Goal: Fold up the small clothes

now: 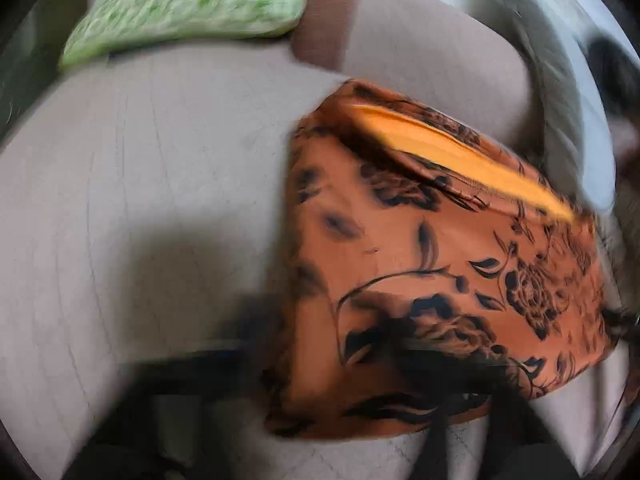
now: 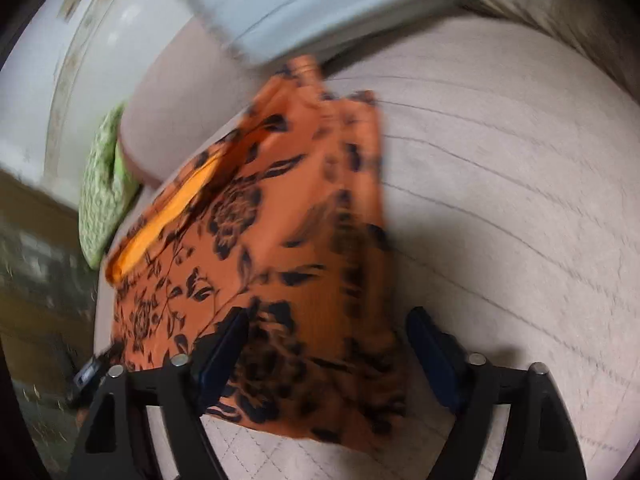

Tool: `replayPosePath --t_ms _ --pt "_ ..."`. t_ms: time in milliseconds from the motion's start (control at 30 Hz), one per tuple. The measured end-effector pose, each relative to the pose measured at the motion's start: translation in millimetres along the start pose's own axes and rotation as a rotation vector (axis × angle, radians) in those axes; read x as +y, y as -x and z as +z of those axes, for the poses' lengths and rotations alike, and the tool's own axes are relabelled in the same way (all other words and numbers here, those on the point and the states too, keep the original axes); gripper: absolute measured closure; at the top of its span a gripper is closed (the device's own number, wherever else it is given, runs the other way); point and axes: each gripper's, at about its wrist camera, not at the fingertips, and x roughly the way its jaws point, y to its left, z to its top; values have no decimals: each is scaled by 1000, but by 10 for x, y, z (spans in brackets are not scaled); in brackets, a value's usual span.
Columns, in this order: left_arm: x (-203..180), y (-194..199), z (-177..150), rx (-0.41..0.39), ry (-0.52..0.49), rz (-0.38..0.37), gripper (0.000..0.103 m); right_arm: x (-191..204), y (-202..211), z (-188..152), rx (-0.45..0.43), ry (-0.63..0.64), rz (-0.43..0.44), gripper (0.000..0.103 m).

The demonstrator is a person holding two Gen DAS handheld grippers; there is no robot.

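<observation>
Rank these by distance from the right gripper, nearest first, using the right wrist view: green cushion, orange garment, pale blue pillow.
1. Orange garment: between the right gripper's fingers.
2. Green cushion: left, beyond the garment.
3. Pale blue pillow: top, farthest back.

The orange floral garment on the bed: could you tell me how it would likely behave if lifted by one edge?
The orange floral garment will probably hang limp: it lies flat in soft layers on the quilted bed cover. It looks thin, so likely light. Its plain orange lining shows at an opening, so the layers may slide apart.
</observation>
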Motion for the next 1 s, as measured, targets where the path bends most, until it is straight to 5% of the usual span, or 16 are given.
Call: replayPosePath --t_ms 100,233,367,500,567,633,767,900,1000 --pt "-3 44 183 47 78 -6 88 156 39 47 12 8 -42 82" --pt "-38 676 218 -51 53 -51 89 358 559 -64 -53 36 20 84" --pt "-25 1346 -104 -127 23 -77 89 445 1164 -519 -83 72 46 84" --pt "139 1202 -883 15 60 -78 79 76 1125 -1270 27 8 6 75" --pt "293 870 -1237 152 90 -33 73 -328 876 -1674 119 -109 -30 50" --pt "408 971 -1321 56 119 -63 69 -453 1034 -1836 9 -148 50 46" --pt "411 1426 -1188 -81 179 16 49 -350 1367 -1761 -96 -110 10 38" --pt "99 1636 -1136 -199 76 -15 36 -9 1422 -1525 -168 23 -32 38" --pt "-270 1457 -1262 -194 -16 -64 34 122 1180 -1348 -152 45 -112 39"
